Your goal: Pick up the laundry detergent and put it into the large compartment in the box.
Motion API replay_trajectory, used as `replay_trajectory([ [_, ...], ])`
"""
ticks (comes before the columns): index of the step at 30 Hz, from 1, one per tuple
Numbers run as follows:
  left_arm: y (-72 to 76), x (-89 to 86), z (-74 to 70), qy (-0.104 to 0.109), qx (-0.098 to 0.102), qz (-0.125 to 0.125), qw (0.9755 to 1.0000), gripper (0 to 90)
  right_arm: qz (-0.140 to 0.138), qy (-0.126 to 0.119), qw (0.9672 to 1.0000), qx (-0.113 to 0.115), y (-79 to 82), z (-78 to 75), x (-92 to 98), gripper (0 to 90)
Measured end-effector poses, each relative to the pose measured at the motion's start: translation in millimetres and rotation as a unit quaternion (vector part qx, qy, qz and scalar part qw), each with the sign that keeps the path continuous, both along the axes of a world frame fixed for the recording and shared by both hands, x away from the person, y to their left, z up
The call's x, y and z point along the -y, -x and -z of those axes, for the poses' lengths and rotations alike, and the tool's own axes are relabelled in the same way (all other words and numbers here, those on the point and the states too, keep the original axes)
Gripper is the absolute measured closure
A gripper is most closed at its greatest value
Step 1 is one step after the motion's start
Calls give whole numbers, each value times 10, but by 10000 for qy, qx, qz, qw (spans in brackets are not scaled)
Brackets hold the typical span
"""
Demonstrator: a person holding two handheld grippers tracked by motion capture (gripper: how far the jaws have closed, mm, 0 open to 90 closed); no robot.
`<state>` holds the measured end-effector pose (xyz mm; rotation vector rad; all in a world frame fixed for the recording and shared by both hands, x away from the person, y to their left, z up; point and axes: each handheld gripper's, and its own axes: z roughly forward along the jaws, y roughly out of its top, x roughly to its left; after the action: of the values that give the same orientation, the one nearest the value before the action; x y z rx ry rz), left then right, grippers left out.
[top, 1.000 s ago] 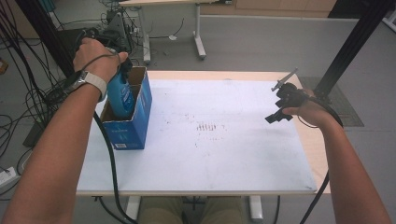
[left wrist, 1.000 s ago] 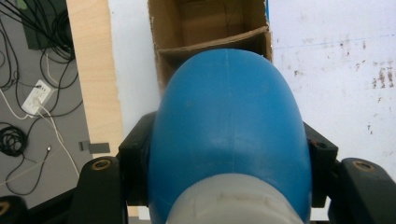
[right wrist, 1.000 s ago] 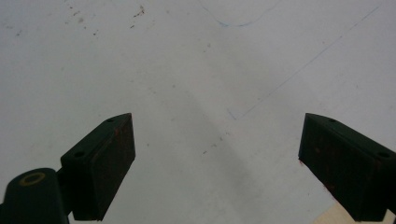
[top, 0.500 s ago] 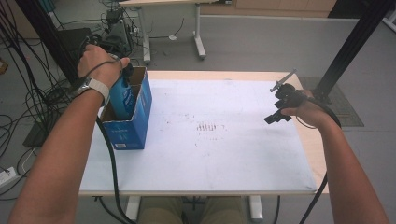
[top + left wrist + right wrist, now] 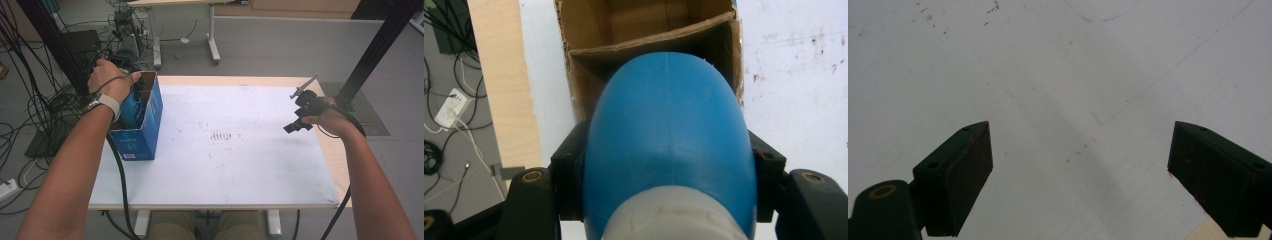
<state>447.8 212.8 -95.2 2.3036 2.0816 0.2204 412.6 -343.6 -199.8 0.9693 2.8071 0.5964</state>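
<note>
The blue bottle point(image 5: 669, 145) looks like smooth, stiff plastic, probably light and a bit slippery, so its broad body is the place to grip. The left gripper point(image 5: 669, 170) clamps it there, over the cardboard box point(image 5: 150, 112) compartment. The right gripper point(image 5: 1080, 175) hovers wide, well right of the box above the worktop point(image 5: 250, 165).

Count on the worktop point(image 5: 250, 175)

One blue bottle point(image 5: 669, 130), one box point(image 5: 142, 135) with two compartments, two tools: the left tool point(image 5: 669, 170) and the right tool point(image 5: 1080, 175). One watch point(image 5: 102, 102) on one wrist.
</note>
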Motion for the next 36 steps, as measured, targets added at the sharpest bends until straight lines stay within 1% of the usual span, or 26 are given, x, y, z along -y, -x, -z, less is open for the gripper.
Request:
replay_trajectory([
  [1,0,-6,16,5,2,1,10000,376,-3,3,10000,-2,-1,3,3,107],
  [3,16,-13,48,-3,65,16,10000,376,8,12,10000,-12,-1,8,9,107],
  [6,9,-27,96,-5,70,28,10000,376,31,18,10000,-31,-3,7,19,107],
  [7,21,-33,108,4,110,25,9999,376,34,11,10000,-23,-2,7,26,107],
  [10,18,-27,145,-9,112,24,9999,376,39,17,10000,-16,-3,5,31,107],
  [17,-15,-24,229,26,21,34,10000,375,37,23,10000,-42,-7,22,18,107],
  [20,-9,-19,278,18,26,18,10000,375,21,23,10000,-49,-9,29,20,107],
  [25,-33,-11,345,-31,-79,47,10000,375,32,29,10000,-43,-1,16,37,107],
  [30,-22,-5,374,-63,-40,39,10000,375,82,23,10000,-26,18,-3,75,107],
  [32,-19,4,386,-80,-32,76,9999,375,84,31,10000,-24,21,-4,81,107],
  [36,-7,3,426,-61,-11,92,9999,375,86,25,10000,-43,23,9,81,107],
])
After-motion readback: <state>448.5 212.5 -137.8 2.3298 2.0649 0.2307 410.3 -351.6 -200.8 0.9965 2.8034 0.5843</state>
